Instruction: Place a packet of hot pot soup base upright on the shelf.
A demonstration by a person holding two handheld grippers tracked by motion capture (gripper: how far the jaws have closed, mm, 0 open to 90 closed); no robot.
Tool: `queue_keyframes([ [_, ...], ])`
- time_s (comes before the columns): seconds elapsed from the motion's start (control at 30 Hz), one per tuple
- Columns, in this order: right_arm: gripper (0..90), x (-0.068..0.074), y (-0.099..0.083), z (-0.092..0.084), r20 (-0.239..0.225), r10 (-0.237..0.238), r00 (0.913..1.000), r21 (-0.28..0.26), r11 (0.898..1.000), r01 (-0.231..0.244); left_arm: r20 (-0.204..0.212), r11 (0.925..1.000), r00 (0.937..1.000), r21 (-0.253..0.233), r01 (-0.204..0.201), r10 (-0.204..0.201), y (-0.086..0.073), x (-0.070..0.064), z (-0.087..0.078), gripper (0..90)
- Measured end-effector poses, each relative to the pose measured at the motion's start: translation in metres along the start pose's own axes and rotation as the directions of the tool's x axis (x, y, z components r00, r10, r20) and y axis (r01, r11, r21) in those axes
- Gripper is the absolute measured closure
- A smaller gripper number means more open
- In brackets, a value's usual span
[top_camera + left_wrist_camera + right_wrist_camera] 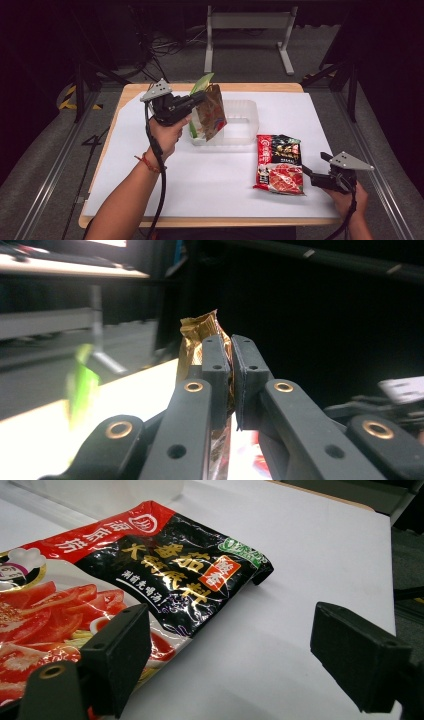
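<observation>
So the gold foil snack bag [209, 113] is up in the air right over the clear plastic bin [247, 107], pinched at its top edge by the left hand-held gripper [201, 98]. From the left gripper view you can see the crinkled foil [200, 332] squeezed between the two black pads, jaws pressed nearly together on it. The bag's lower end hangs at the bin's left end, next to a green packet [202, 82] that's standing up there. Can't tell if the bag's bottom is touching the bin or just above it

My read: about halfway. One packet's in the bin, this one is mid-transfer, hard to say which way it's going. The red and black noodle soup packet [280, 164] lies flat on the white bench [200, 185], well apart from the bin. The right hand-held gripper [309, 173] sits just beside its right edge, jaws spread wide and pinching nothing, so that one looks untouched and probably next
</observation>
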State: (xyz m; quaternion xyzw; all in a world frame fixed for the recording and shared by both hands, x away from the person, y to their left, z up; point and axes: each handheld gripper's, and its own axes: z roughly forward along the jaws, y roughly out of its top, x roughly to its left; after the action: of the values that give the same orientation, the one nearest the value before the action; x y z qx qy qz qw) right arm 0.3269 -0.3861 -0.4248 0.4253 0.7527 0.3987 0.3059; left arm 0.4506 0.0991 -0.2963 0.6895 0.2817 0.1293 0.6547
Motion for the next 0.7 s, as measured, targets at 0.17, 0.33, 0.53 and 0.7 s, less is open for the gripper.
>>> queue_keyframes([
  [0.17, 17.2, 0.000, 0.000, 0.001, -0.003, 0.001, 1.0000, 0.006, 1.000, -0.001, -0.060, 0.9996, 0.9981, 0.025, 0.014, -0.012, 0.002, 0.004, 0.018, 86.0],
  [0.33, 17.1, 0.000, 0.000, 0.001, -0.004, 0.000, 1.0000, 0.007, 1.000, 0.000, -0.122, 0.9989, 0.9923, 0.042, 0.021, -0.016, 0.001, 0.010, 0.029, 86.0],
  [0.53, 17.1, -0.001, -0.001, 0.001, -0.005, 0.000, 1.0000, 0.009, 1.000, 0.000, -0.165, 0.9989, 0.9854, 0.015, 0.044, -0.041, 0.000, 0.018, 0.016, 86.0],
  [0.7, 17.1, 0.001, 0.000, 0.002, -0.008, -0.004, 1.0000, 0.015, 1.000, 0.004, -0.145, 0.9983, 0.9879, 0.006, 0.058, -0.057, -0.002, 0.017, 0.014, 85.9],
])
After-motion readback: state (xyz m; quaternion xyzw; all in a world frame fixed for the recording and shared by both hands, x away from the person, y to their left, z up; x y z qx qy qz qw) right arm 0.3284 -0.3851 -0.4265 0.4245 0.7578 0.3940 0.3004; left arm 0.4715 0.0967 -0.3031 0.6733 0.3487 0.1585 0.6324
